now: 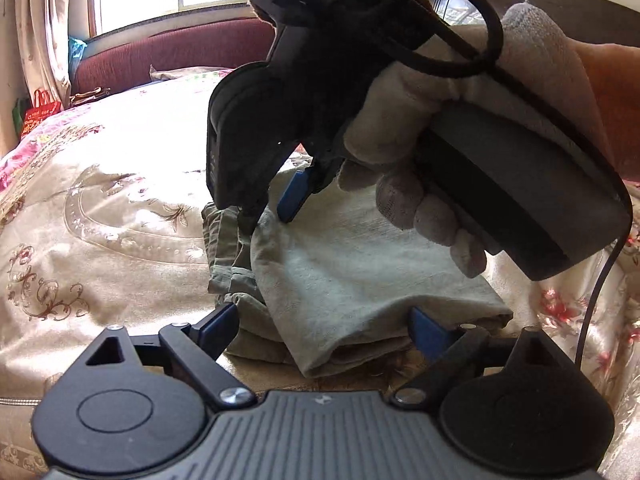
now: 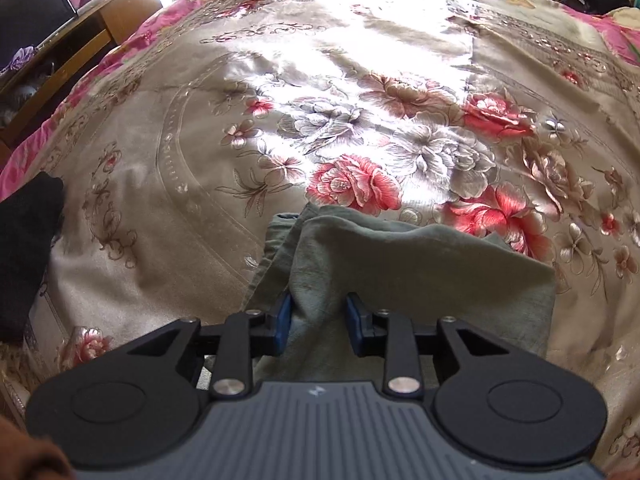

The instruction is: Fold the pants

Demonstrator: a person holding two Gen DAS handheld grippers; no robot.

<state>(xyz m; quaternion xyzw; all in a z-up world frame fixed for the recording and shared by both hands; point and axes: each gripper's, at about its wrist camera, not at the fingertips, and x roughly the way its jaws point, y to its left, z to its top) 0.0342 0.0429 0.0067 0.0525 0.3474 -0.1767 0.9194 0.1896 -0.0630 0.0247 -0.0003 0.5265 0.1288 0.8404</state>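
Note:
The grey-green pants [image 1: 352,264] lie folded in a thick stack on the floral bedspread [image 1: 100,216]. My left gripper [image 1: 324,330] is open, its blue pads at either side of the stack's near edge, which lies between them. My right gripper [image 1: 276,204], held by a gloved hand [image 1: 404,168], points down at the far top layer of the pants. In the right wrist view the right gripper [image 2: 318,320] has a bunch of the pants' cloth [image 2: 400,272] between its blue pads, with the jaws partly closed on it.
A dark red padded headboard [image 1: 168,52] and a window stand behind the bed. A red bag [image 1: 40,112] sits at the far left. A black cloth [image 2: 28,248] lies at the bed's left edge, and a wooden shelf [image 2: 80,40] stands beyond it.

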